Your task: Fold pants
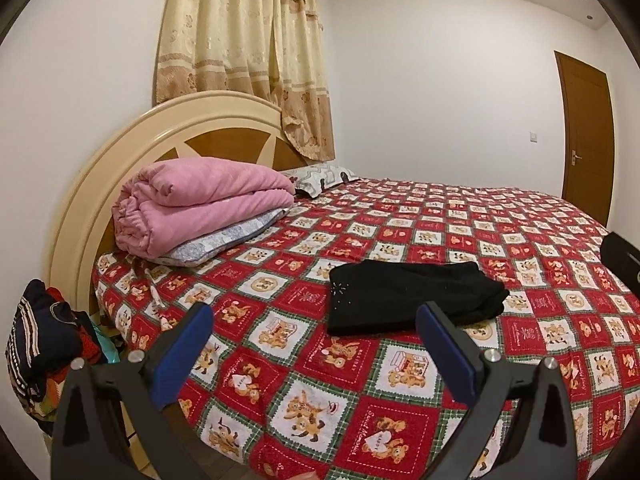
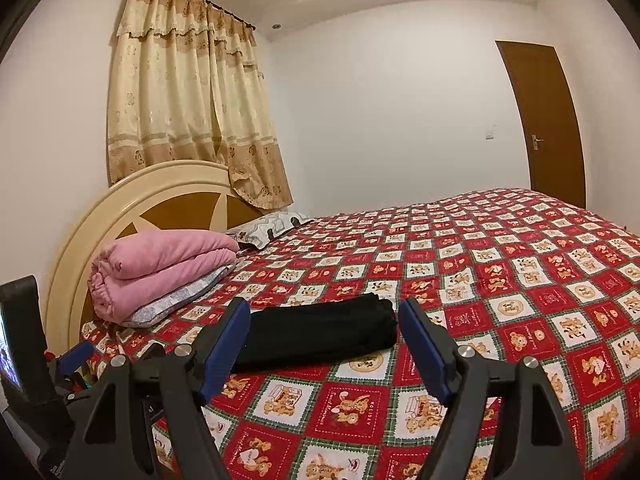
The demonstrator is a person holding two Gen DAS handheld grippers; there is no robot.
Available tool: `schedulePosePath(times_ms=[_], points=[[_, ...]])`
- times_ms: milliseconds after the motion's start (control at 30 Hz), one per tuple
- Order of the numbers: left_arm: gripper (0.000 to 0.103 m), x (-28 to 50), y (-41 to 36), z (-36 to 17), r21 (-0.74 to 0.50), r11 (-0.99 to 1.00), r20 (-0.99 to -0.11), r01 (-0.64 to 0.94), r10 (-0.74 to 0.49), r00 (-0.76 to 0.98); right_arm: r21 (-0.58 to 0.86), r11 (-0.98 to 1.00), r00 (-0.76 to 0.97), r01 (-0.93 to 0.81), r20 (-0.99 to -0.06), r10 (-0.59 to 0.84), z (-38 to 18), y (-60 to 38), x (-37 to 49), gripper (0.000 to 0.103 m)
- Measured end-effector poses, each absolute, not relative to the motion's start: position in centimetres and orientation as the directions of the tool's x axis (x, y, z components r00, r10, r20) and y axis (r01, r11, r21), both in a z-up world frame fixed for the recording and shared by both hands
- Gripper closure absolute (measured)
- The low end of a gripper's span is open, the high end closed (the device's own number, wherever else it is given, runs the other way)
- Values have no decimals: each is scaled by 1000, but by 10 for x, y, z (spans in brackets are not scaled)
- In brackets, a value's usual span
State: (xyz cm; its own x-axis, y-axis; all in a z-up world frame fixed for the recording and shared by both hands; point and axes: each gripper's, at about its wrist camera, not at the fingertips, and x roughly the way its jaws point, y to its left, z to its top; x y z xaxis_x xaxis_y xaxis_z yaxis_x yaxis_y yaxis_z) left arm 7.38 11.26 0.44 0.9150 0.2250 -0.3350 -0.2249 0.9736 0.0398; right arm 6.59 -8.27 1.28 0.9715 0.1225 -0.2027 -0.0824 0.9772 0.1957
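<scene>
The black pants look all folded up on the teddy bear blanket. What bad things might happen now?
1. The folded black pants lie near the edge of the red teddy-bear quilt; a nudge might push them off.
2. Both the left tool and the right tool are open and hold nothing. Grabbing only the top layer might undo the fold.

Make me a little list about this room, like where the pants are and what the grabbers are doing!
pants: black pants, folded into a neat pile, lying on the bed
bed cover: red checked blanket with teddy bears
near headboard: pink quilt folded on a pillow
left gripper: open, holding nothing, not touching the pants
right gripper: open, holding nothing
beside bed: heap of clothes
door: brown, closed
</scene>
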Motion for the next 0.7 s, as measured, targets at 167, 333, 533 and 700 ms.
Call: schedulePosePath(times_ms=[167, 333, 533, 700], points=[[0, 72, 113, 6, 49, 971, -326, -234, 237, 915, 200, 978, 971, -66, -213, 109, 12, -85, 63, 25], [0, 71, 112, 9, 51, 972, -319, -230, 234, 918, 222, 974, 973, -42, -212, 90, 12, -92, 62, 25], [0, 70, 109, 8, 58, 971, -317, -231, 237, 918, 236, 971, 975, -29, -209, 80, 12, -97, 60, 24], [0, 70, 110, 9, 33, 975, -327, -220, 218, 920, 232, 972, 975, -29, -208, 79, 13, -97, 60, 24]])
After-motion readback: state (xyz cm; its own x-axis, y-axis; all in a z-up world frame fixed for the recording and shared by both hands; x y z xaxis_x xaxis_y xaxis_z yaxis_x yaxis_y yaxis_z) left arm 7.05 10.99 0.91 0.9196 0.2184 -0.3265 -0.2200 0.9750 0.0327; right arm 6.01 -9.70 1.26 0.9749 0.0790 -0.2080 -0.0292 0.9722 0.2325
